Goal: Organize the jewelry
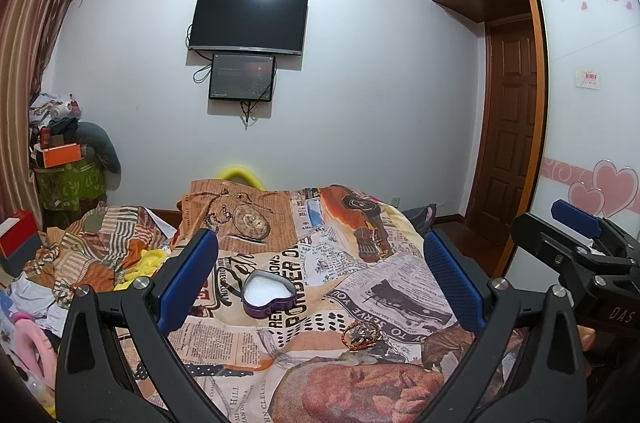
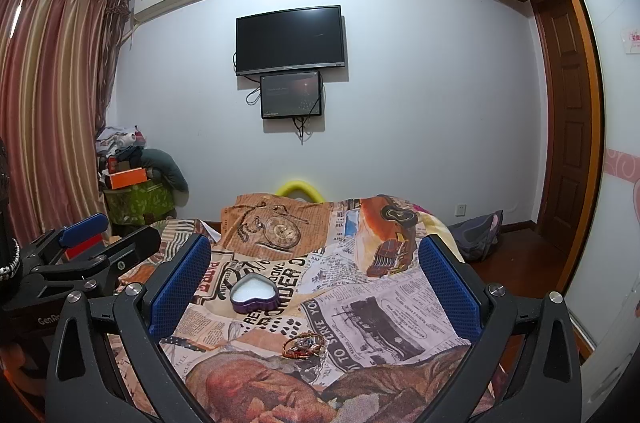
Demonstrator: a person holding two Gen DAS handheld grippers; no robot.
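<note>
Jewelry (image 1: 361, 335) tangled, pieces indistinct, near heart box (image 1: 267, 293)

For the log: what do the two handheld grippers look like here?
Both match: the left gripper and right gripper have matte black frames with silver screws and blue textured pads on the fingers. White lettering marks their bodies. No cables visible.

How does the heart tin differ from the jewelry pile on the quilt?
The tin is purple, heart-shaped, rigid and open, with white padding inside; the jewelry is a loose gold-and-red tangle of bangles. The tin lies farther from the cameras, the jewelry nearer. Both rest on the quilt, apart, untouched by either open claw.
</note>
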